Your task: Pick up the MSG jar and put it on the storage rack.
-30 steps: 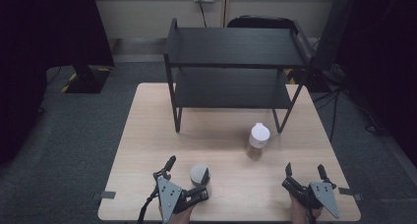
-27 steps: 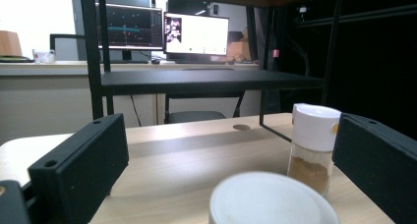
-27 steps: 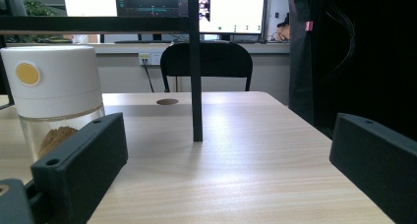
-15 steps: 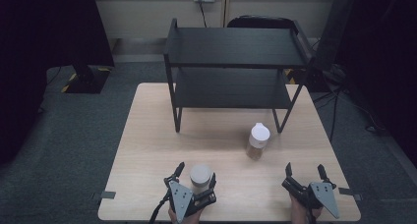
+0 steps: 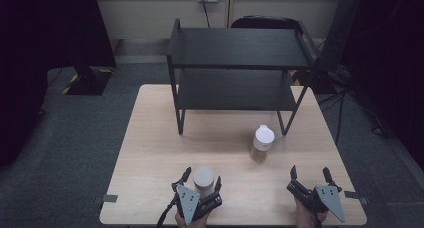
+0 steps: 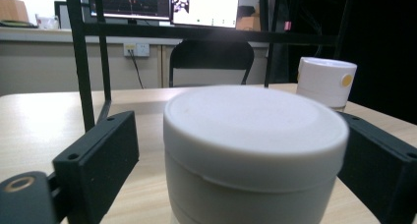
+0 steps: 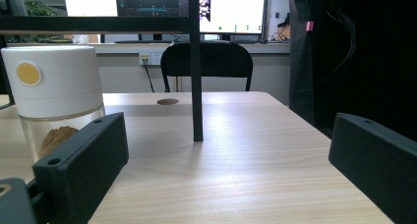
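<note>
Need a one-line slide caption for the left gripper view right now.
White-lidded jar sits between the left gripper's open black jaws; a second white-capped jar stands beyond it, near the black shelf rack.

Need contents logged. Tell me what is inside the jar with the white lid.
The jar with the white lid holds a brown, clumpy material at the bottom. The white lid hides whatever lies higher up.
</note>
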Demonstrator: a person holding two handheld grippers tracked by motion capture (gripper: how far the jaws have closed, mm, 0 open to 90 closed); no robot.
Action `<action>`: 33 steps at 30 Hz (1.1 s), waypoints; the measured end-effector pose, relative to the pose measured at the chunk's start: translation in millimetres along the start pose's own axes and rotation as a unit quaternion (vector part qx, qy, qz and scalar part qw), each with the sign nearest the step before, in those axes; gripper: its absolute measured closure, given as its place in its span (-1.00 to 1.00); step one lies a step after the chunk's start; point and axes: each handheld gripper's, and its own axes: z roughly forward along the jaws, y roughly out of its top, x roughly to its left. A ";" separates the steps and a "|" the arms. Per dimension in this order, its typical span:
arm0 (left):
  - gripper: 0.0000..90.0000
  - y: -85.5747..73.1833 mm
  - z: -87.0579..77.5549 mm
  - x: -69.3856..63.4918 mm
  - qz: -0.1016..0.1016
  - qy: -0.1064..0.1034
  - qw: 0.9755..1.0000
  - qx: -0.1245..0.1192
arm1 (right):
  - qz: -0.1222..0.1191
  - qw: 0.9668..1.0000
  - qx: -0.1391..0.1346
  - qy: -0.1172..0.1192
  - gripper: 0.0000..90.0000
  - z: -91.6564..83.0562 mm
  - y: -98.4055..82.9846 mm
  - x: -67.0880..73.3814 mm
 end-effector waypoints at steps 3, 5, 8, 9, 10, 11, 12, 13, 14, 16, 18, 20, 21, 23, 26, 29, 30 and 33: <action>-0.74 -2.3 -0.3 0.8 0.000 -0.001 1.000 0.004 | 0.000 1.000 0.000 0.000 -1.00 0.0 0.0 0.0; -0.70 -3.4 -0.8 2.4 0.000 -0.006 1.000 0.003 | 0.000 1.000 0.000 0.000 -1.00 0.0 0.0 0.0; -0.62 -3.8 -0.9 3.2 0.004 -0.009 1.000 0.004 | 0.000 1.000 0.000 0.000 -1.00 0.0 0.0 0.0; -0.61 -3.8 -0.9 3.2 0.004 -0.009 1.000 0.004 | 0.000 1.000 0.000 0.000 -1.00 0.0 0.0 0.0; -0.61 -3.6 -0.9 3.3 0.004 -0.009 1.000 0.005 | 0.000 1.000 0.000 0.000 -1.00 0.0 0.0 0.0; -0.60 -3.5 -0.7 3.4 0.005 -0.010 1.000 0.006 | 0.000 1.000 0.000 0.000 -1.00 0.0 0.0 0.0; -0.60 -3.5 -0.6 3.2 0.005 -0.009 1.000 0.007 | 0.000 1.000 0.000 0.000 -1.00 0.0 0.0 0.0; -0.56 -3.9 -0.7 3.1 0.004 -0.009 1.000 0.007 | 0.000 1.000 0.000 0.000 -1.00 0.0 0.0 0.0; -0.55 -4.3 -0.6 3.0 0.003 -0.009 1.000 0.006 | 0.000 1.000 0.000 0.000 -1.00 0.0 0.0 0.0; -0.50 -5.0 -1.3 3.5 0.001 -0.011 1.000 0.006 | 0.000 1.000 0.000 0.000 -1.00 0.0 0.0 0.0; -0.44 -6.0 -2.1 3.6 0.003 -0.014 1.000 0.004 | 0.000 1.000 0.000 0.000 -1.00 0.0 0.0 0.0; -0.41 -6.1 -2.0 3.2 0.004 -0.013 1.000 0.004 | 0.000 1.000 0.000 0.000 -1.00 0.0 0.0 0.0; -0.41 -6.1 -1.9 3.5 0.004 -0.013 1.000 0.004 | 0.000 1.000 0.000 0.000 -1.00 0.0 0.0 0.0; -0.37 -7.5 -3.3 3.6 0.003 -0.013 1.000 -0.002 | 0.000 1.000 0.000 0.000 -1.00 0.0 0.0 0.0; -0.36 -6.7 -4.0 4.1 0.003 -0.015 1.000 0.000 | 0.000 1.000 0.000 0.000 -1.00 0.0 0.0 0.0; -0.35 -7.0 -5.5 4.5 0.002 -0.016 1.000 0.000 | 0.000 1.000 0.000 0.000 -1.00 0.0 0.0 -0.1; -0.36 -6.5 -6.0 4.2 0.000 -0.015 1.000 0.001 | 0.000 1.000 0.000 0.000 -1.00 0.0 0.0 0.0; -0.34 -5.8 -7.8 3.0 -0.003 -0.013 1.000 0.001 | 0.000 1.000 0.000 0.000 -1.00 0.0 0.0 -0.1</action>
